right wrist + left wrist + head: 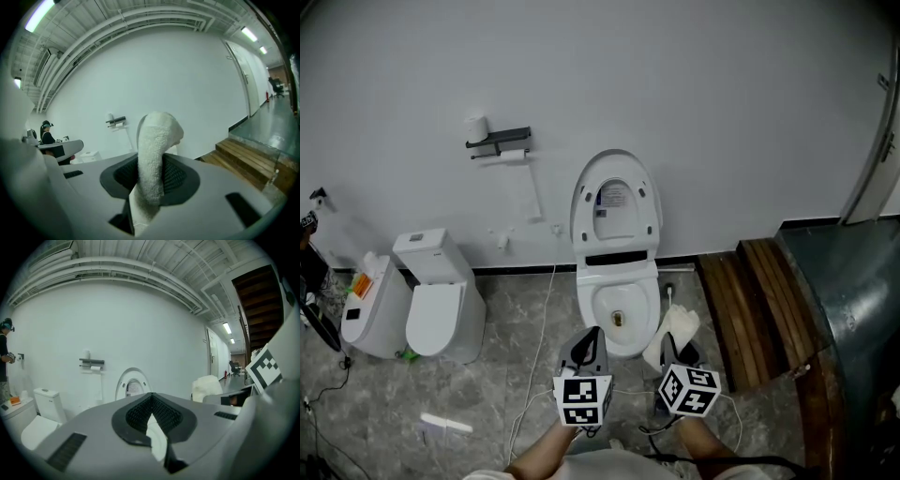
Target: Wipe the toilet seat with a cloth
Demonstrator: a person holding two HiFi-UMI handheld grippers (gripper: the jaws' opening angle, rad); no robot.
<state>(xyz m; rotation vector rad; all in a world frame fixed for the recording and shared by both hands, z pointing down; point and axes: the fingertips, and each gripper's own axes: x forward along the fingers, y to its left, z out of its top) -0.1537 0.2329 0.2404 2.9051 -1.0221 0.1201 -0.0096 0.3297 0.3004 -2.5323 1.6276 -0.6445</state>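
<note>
A white toilet (617, 281) stands against the wall with its lid up and its seat (649, 302) down around the open bowl. My left gripper (589, 337) hovers just before the bowl's front rim, shut with nothing in it. Its pads (161, 414) meet in the left gripper view, with the raised lid (131, 383) beyond. My right gripper (678, 354) is beside the bowl's right front, shut on a white fluffy cloth (677, 328). The cloth (157, 150) sticks up from between the pads and hides most of the toilet in the right gripper view.
A second toilet (441, 305) with its lid shut stands at the left. A paper holder shelf (499, 142) hangs on the wall. Wooden steps (759, 300) rise at the right. A cable (542, 328) runs over the stone floor. A person (5, 357) stands far left.
</note>
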